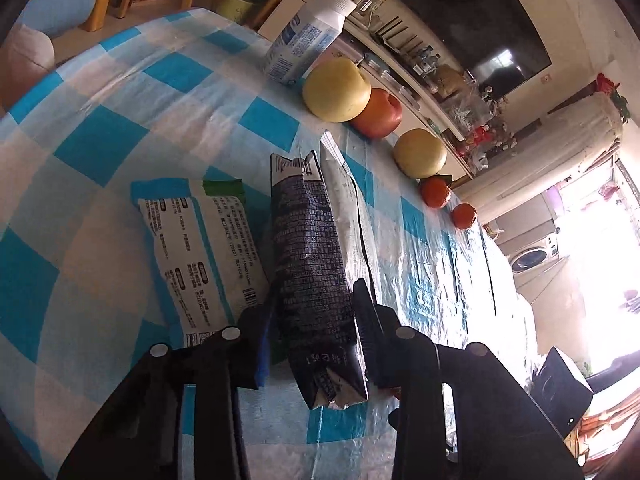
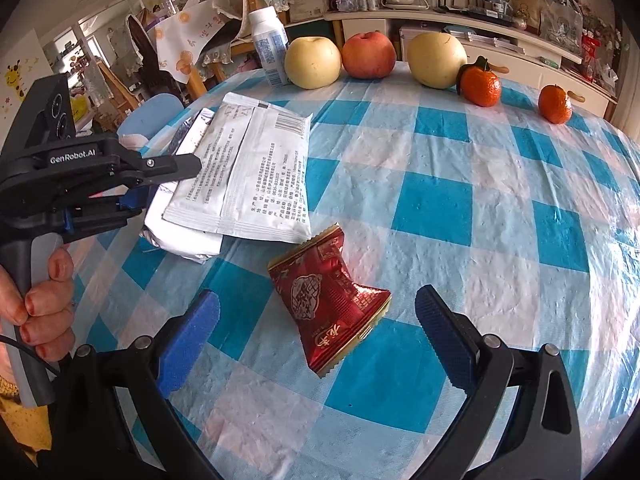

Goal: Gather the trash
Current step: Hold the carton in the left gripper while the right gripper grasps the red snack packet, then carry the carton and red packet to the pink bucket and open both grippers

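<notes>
My left gripper (image 1: 316, 300) is shut on a dark printed packet (image 1: 308, 248), whose crumpled end sticks out behind the pads. A grey-white packet (image 1: 344, 200) stands on edge beside it, and a teal and white packet (image 1: 200, 248) lies flat to its left. In the right wrist view the left gripper (image 2: 168, 184) bites the left edge of a stack of white packets (image 2: 248, 172). I cannot tell there which one it holds. My right gripper (image 2: 318, 298) is open, its blue pads on either side of a red foil wrapper (image 2: 328, 300) on the table.
Along the far edge of the blue-checked tablecloth (image 2: 480, 200) stand a white bottle (image 2: 270, 44), two yellow pears (image 2: 312, 62), a red apple (image 2: 368, 54) and two mandarins (image 2: 480, 84). A hand (image 2: 48, 304) grips the left handle. A blue chair (image 2: 152, 114) stands beyond the table.
</notes>
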Demonstrator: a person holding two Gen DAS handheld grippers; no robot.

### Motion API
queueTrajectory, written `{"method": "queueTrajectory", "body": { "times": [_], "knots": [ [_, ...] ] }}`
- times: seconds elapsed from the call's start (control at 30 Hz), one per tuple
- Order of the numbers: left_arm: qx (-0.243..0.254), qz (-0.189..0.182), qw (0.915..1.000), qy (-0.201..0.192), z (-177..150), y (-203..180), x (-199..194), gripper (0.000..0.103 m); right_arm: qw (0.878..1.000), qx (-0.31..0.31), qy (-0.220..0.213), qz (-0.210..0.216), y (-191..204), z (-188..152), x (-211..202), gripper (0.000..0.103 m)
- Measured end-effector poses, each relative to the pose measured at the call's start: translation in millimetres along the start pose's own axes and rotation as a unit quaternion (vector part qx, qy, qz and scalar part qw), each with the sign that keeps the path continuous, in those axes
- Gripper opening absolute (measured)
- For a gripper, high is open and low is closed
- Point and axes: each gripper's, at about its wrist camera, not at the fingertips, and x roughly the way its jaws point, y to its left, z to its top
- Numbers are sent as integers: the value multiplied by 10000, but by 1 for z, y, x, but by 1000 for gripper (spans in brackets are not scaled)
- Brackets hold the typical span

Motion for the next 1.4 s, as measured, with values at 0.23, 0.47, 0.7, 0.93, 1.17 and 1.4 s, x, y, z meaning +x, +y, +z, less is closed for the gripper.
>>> {"method": "queueTrajectory", "body": {
  "times": [0.23,0.47,0.7,0.93,1.17,1.4],
  "knots": [
    [17,-218,9996,-185,2,13,-21,35,9988,-422,85,-228,12,-6,13,95],
    [-2,-437,9982,-403,4,25,-44,34,9950,-785,-31,-620,17,-8,13,71],
    [-49,-520,9973,-524,7,35,-59,34,9947,-815,-132,-619,17,-9,11,47],
    [40,-536,9981,-285,4,37,-52,35,9939,-895,-191,-608,24,-9,12,36],
    [145,-376,9990,-179,1,37,-41,40,9933,-900,-320,-643,28,-9,7,35],
    [198,-355,9985,-371,2,37,-48,33,9930,-894,-468,-607,31,-8,-1,34]
  ]
}}
